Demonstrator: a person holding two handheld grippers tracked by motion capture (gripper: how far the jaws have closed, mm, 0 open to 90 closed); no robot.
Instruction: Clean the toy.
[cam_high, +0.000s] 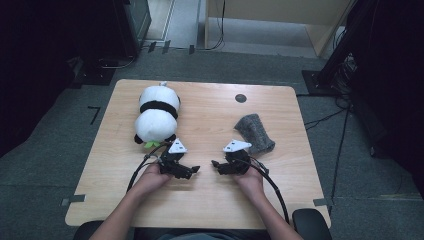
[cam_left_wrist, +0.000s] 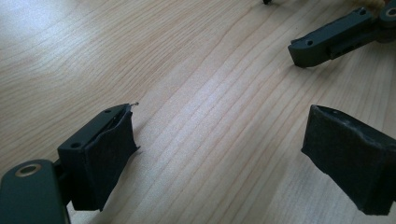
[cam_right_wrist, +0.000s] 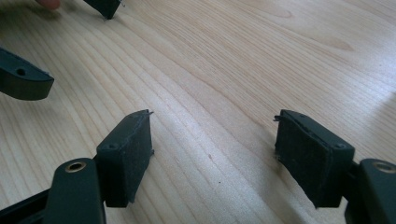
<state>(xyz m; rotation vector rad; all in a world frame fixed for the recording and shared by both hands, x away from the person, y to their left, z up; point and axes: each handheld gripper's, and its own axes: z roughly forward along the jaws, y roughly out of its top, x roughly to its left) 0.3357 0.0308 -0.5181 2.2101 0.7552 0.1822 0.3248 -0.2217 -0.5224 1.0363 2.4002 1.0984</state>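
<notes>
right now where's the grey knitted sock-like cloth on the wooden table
In the high view the grey knitted cloth lies right of centre on the wooden table, just beyond the right gripper.

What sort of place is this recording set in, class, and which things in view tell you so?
Probably a lab or workshop set up for recording: a bare wooden table on grey carpet, cables across the floor, dark equipment stands around it, and a toy panda as a prop.
</notes>
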